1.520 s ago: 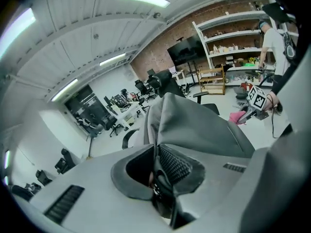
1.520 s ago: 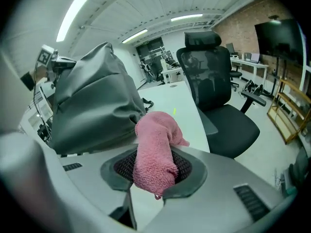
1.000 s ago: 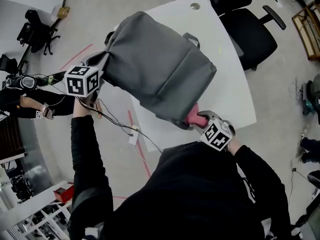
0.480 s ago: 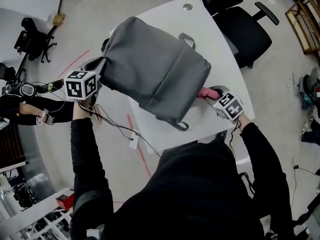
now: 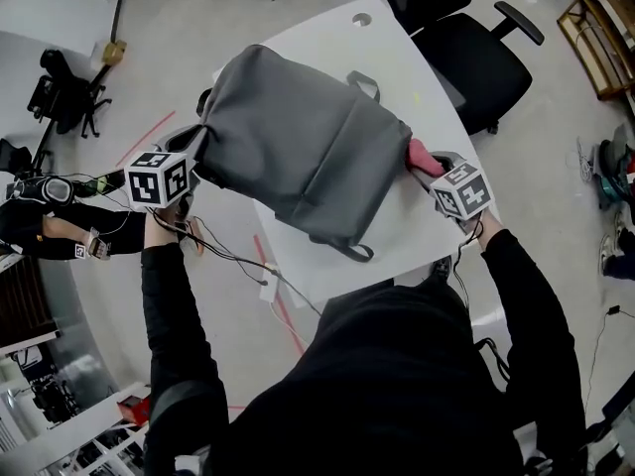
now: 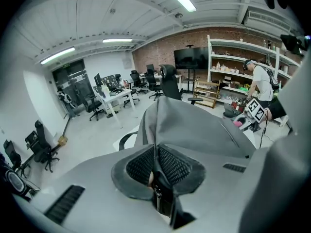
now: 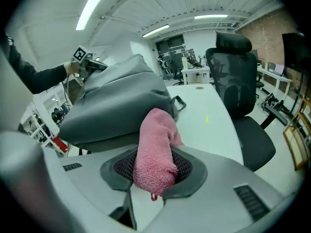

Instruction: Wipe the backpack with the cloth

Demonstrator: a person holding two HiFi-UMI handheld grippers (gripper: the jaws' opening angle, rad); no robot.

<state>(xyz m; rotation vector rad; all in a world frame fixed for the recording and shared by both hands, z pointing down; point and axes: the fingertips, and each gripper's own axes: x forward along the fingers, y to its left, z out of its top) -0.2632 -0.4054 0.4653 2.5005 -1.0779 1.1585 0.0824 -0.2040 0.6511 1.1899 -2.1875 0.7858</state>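
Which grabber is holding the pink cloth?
The right gripper, the one beside the black chair: its jaws pinch the pink cloth. The left gripper has its jaws shut on the grey backpack instead.

The backpack [image 5: 298, 157] covers most of the table [image 5: 392, 251], leaving bare strips beyond its far end and along its near right edge. Right of it a black office chair [image 5: 481, 53] crowds the table's rim; left of it, open floor [image 5: 169, 58] is crossed only by loose cables [image 5: 228, 253]
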